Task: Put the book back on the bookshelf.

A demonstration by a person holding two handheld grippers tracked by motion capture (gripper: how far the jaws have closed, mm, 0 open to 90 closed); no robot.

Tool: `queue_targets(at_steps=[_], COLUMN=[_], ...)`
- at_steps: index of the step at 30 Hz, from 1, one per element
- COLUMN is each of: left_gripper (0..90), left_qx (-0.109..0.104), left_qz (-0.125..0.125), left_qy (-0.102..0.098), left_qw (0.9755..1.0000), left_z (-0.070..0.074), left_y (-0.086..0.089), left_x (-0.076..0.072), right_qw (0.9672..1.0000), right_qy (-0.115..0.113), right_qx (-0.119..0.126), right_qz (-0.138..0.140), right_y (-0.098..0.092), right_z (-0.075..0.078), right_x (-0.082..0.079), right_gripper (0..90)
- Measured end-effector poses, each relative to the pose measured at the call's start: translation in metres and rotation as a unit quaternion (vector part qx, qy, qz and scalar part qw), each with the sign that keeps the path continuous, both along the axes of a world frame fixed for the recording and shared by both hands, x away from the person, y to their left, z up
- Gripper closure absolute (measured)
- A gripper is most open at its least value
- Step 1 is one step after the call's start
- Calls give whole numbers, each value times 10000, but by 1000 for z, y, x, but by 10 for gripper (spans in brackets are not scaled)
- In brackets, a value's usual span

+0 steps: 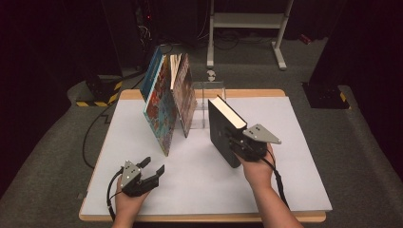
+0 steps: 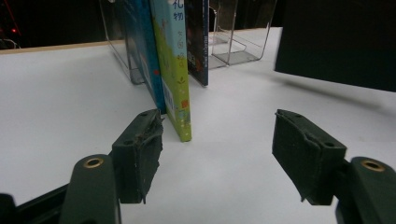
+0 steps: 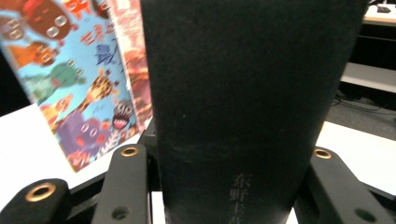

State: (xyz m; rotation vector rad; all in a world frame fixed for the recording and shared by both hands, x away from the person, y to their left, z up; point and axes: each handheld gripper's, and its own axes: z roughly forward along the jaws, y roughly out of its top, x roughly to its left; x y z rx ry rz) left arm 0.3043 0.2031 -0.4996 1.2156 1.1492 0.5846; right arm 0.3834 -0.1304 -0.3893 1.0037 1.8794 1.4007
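A thick black hardcover book [image 1: 223, 130] hangs tilted just above the white table [image 1: 190, 190], right of centre, its pale page edge facing up. My right gripper [image 1: 236, 142] is shut on its near end; in the right gripper view the black spine [image 3: 243, 93] fills the gap between the jaws of my right gripper [image 3: 219, 186]. At the front left my left gripper [image 1: 154, 166] rests on the table, open and holding nothing. Seen from the left gripper view, my left gripper [image 2: 217, 154] points toward the leaning picture books [image 2: 175, 70], with the black book [image 2: 336, 42] at upper right.
Several colourful picture books [image 1: 164, 102] lean in a clear acrylic stand [image 1: 209, 90] at the back of the table; its free slots [image 2: 238, 42] are to their right. Behind the table stand a white metal frame [image 1: 247, 21] and a yellow-and-black striped base [image 1: 97, 95].
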Motion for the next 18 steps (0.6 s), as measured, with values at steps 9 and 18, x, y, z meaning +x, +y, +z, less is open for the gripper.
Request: queue_targets(at_steps=[9,18], left_gripper=[311,310], left_qx=[-74,-178], left_qz=[121,120], left_qy=[51,70], left_qw=[9999,9997], left_z=[2,3], left_y=[10,13], left_x=[1,0], right_qw=[9994,9982], right_qy=[-76,-148], right_qx=[-87,-157], right_qz=[-326,-565], right_y=[23,39], right_z=[8,11], right_x=[40,72], right_gripper=[536,536])
